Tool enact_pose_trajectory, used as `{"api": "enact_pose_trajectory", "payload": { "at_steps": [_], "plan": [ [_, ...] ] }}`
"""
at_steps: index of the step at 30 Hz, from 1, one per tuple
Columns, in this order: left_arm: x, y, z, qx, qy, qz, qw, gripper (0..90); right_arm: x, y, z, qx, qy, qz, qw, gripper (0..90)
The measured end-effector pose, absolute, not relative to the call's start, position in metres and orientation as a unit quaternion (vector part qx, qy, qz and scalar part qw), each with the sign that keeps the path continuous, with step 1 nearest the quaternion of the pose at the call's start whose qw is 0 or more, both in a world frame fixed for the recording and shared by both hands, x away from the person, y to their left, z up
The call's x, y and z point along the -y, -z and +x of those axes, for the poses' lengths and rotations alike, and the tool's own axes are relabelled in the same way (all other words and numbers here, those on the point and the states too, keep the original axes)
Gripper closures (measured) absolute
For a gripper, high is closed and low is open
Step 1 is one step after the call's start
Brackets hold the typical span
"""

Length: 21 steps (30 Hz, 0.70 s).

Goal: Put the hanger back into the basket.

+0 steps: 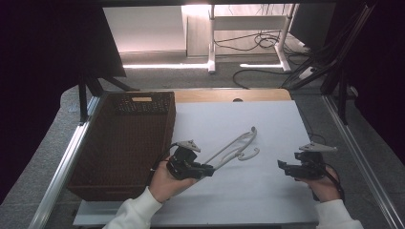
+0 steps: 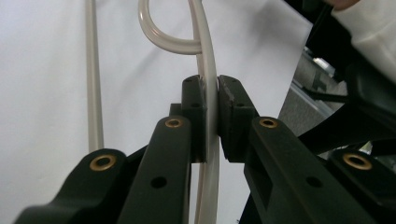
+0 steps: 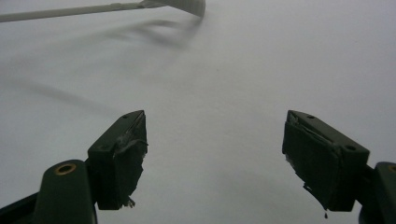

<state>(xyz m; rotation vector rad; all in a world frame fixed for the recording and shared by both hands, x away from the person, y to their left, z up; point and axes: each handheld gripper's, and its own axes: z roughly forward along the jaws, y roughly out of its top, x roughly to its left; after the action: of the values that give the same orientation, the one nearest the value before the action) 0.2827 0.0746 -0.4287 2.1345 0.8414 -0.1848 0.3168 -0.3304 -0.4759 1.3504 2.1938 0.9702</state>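
From the high view, the left claw [image 1: 206,170] grips one end of a slim white plastic clothes hanger [image 1: 236,147], which slants up off the white tabletop [image 1: 267,191] just beside the dark woven wicker basket [image 1: 125,143]; the right claw [image 1: 282,166] waits well apart.

The left gripper view confirms the grasp: both jaws pinch the hanger's arm.

The right gripper view shows wide, empty jaws. Pickup looks done; placement, possibly into the basket, remains.
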Motion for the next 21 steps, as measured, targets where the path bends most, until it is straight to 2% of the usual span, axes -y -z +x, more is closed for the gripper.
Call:
{"api": "enact_pose_trajectory", "payload": {
  "at_steps": [21],
  "plan": [
    [-0.109,0.393,0.294,-0.347,0.059,0.813,0.464,82.8,0.331,0.476,0.317,-0.782,-0.343,0.482,0.195,22.4]
  ]
}}
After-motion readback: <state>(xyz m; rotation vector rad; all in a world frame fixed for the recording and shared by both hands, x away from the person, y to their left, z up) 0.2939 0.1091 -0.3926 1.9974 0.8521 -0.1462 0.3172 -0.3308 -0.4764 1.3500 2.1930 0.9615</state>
